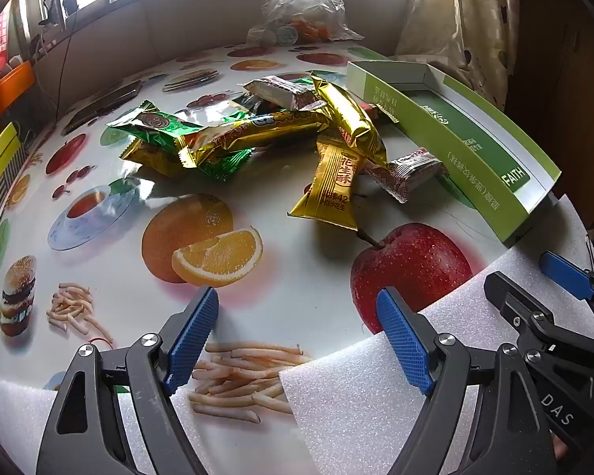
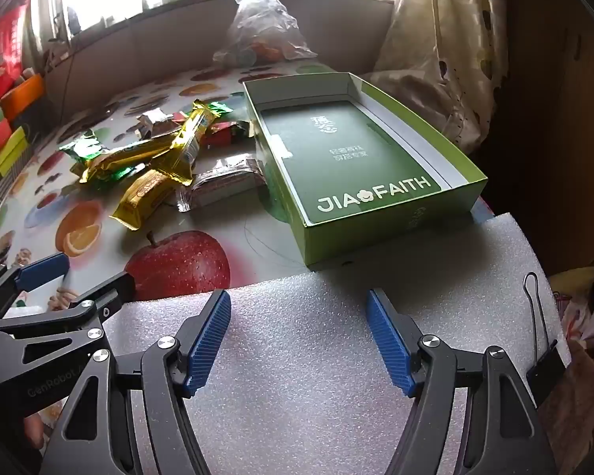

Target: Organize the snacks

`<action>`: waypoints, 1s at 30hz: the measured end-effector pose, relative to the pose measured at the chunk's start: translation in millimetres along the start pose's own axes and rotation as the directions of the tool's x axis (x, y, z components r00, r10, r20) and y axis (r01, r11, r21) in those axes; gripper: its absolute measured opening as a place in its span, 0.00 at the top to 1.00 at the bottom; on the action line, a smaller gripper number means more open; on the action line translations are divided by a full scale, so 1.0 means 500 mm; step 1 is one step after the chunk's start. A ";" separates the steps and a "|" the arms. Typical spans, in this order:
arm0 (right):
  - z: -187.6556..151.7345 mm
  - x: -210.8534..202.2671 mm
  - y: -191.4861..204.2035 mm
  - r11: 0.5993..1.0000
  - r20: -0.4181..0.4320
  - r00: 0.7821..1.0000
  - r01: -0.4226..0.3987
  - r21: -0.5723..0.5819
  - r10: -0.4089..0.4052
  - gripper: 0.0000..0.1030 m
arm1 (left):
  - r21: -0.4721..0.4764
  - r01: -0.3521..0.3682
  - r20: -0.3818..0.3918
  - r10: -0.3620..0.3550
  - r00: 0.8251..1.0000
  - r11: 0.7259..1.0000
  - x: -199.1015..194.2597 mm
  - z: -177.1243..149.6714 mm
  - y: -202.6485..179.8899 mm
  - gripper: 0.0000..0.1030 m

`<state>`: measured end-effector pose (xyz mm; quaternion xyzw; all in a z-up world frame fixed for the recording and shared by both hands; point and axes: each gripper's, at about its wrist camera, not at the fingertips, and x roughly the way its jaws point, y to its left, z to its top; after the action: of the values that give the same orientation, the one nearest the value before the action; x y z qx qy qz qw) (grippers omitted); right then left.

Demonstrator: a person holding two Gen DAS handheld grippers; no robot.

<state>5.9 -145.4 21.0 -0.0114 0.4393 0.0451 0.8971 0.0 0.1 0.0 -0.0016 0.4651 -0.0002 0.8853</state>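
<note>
Nothing is packed yet: the heap of gold, green and white foil snack packets [image 1: 281, 134] lies left of the empty green cardboard box [image 2: 376, 225]. Left gripper [image 1: 301, 340] and right gripper [image 2: 299, 340] hover near, both spread and empty. Next, I judge, comes pinching the nearest gold packet [image 1: 330, 186].

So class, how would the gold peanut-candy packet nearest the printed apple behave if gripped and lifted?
The gold packet looks small and flat, so probably light. Its glossy foil may slip between pads. The crimped ends would likely crumple, while the filled middle seems firmer.
</note>
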 end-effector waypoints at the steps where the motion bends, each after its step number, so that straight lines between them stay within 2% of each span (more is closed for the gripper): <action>1: 0.000 0.000 0.000 1.000 -0.002 1.000 0.003 -0.001 -0.003 0.31 | 0.000 0.000 0.000 0.000 1.000 1.000 0.000 0.000 0.000 0.20; 30: -0.002 0.000 -0.001 1.000 -0.004 1.000 0.014 -0.010 -0.014 0.31 | 0.000 0.001 0.002 -0.001 1.000 1.000 0.000 0.000 0.000 0.20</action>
<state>5.1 -146.1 20.3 -0.0190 0.4407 0.0412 0.8965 0.2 0.0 0.1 -0.0021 0.4640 -0.0006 0.8858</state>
